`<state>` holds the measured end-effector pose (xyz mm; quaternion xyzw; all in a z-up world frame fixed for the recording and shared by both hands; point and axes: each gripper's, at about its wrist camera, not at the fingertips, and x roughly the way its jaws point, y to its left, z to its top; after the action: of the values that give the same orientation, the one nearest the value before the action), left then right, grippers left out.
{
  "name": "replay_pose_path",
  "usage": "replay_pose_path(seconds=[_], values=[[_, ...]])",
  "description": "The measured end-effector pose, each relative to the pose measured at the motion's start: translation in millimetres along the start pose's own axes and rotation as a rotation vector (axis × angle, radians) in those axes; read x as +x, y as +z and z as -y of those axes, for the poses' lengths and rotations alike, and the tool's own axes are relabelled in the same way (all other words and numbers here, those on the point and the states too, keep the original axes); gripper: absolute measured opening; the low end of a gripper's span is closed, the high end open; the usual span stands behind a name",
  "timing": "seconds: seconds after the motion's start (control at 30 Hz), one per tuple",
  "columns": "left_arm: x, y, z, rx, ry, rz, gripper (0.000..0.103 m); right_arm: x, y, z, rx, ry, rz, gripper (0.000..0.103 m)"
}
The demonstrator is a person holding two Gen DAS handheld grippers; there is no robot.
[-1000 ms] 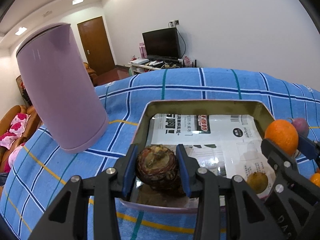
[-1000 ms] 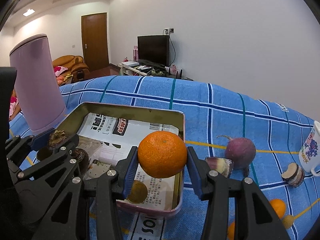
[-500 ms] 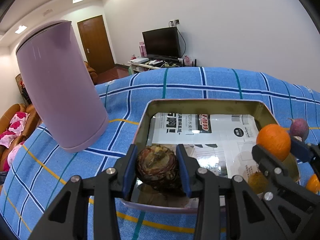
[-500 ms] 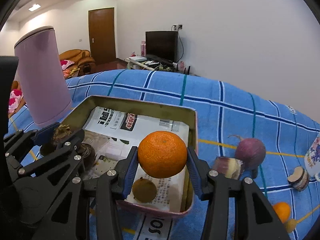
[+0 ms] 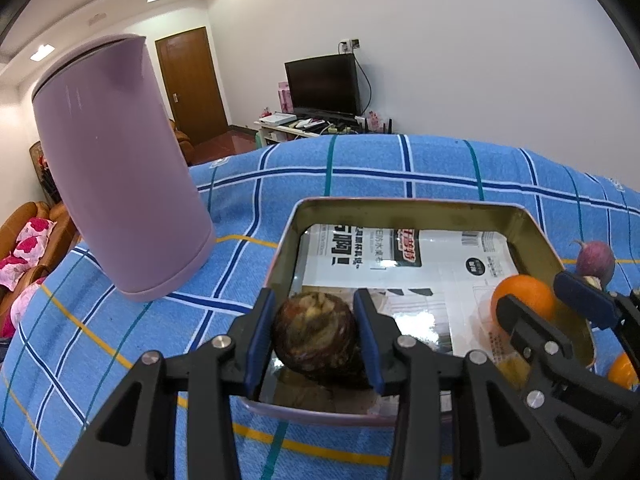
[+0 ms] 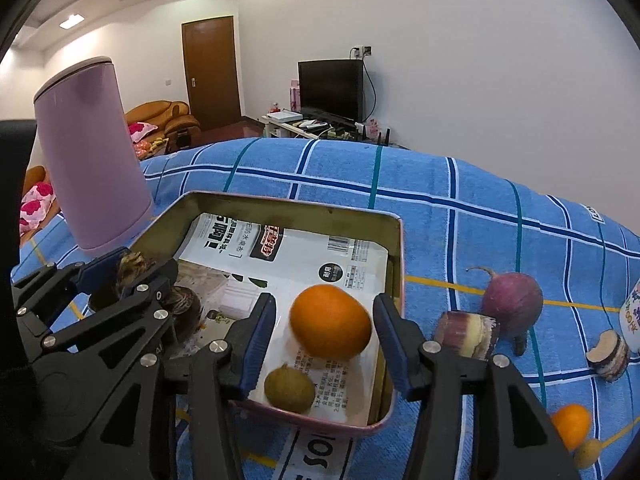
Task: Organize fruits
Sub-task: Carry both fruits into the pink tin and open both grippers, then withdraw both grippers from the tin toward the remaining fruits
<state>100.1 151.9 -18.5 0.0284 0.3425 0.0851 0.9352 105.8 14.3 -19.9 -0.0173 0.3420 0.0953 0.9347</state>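
Orange (image 6: 330, 322) loose between the blue pads of the right claw (image 6: 324, 320), jaws just eased apart and a gap showing on either side of the peel, slightly blurred above the near right corner of the tin tray (image 6: 394, 264). Just in front of it, toward the camera, a small greenish-brown fruit (image 6: 289, 388) already on the printed paper (image 6: 304, 256) lining the tray. At the near left corner, left claw (image 5: 314, 308) shut on a rough brown fruit (image 5: 316, 336), pads against both flanks, low over the tray floor; contact with the floor impossible to tell. Beyond the tray, blue checked cloth (image 6: 460, 208), with a tall purple jug (image 6: 92, 152) just beside the left wall and, off to the right, a purple radish (image 6: 512, 304), a cut stub (image 6: 466, 334) and a second small orange (image 6: 570, 424) lying outside. Judged as the release step, two pieces going in at once. Best done by widening the right jaws fully before lifting straight up, so as not to drag the orange onto the small fruit or over the low wall; likewise on the left, opening only once the brown fruit sits on the paper, then backing out clear of the other claw's fingers.
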Motion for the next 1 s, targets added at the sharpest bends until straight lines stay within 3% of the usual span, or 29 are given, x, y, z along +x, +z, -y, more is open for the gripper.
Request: replay_pose_path(seconds=[0.5, 0.7, 0.8, 0.9, 1.0], values=[[-1.3, 1.1, -10.6, -0.086, -0.117, 0.015, 0.064, -14.4, -1.9, 11.8, 0.046, 0.058, 0.050, 0.055], [-6.2, 2.7, -19.8, -0.155, -0.203, 0.041, 0.078, -29.5, -1.2, 25.5, 0.095, 0.012, 0.110, 0.083], [-15.4, 2.7, -20.8, -0.155, -0.137, 0.102, 0.101, -35.3, -1.5, 31.2, 0.109, -0.007, 0.135, 0.086], [-26.5, 1.4, -25.5, -0.177, -0.114, 0.180, 0.103, -36.3, -2.4, 33.2, 0.109, -0.023, 0.136, 0.086], [-27.0, 0.6, -26.9, -0.191, -0.121, 0.185, 0.103, -37.0, -3.9, 34.7, 0.111, -0.027, 0.131, 0.086]])
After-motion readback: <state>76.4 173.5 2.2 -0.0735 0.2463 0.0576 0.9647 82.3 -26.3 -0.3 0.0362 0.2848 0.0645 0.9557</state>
